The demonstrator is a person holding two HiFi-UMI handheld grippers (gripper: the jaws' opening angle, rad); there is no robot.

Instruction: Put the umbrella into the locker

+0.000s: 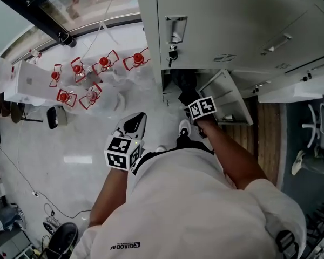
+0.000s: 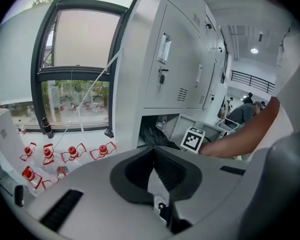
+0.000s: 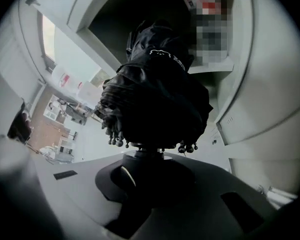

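A folded black umbrella (image 3: 155, 94) sticks out of my right gripper (image 3: 147, 156), whose jaws are shut on its handle end. Its tip reaches into the dark open locker compartment (image 3: 140, 14). In the head view the right gripper (image 1: 188, 97), under its marker cube, holds the umbrella (image 1: 184, 82) at the mouth of the bottom locker (image 1: 175, 74). My left gripper (image 1: 136, 122) hangs to the left over the floor, shut and holding nothing. In the left gripper view, the left gripper (image 2: 154, 159) looks toward the open compartment, where the umbrella (image 2: 152, 135) shows.
The open locker door (image 1: 227, 96) swings out to the right of the right gripper. Closed locker doors above, one with a key (image 1: 173, 53). Several red-capped bottles (image 1: 92, 74) lie on the floor at left by the window. A chair (image 1: 313, 123) stands at far right.
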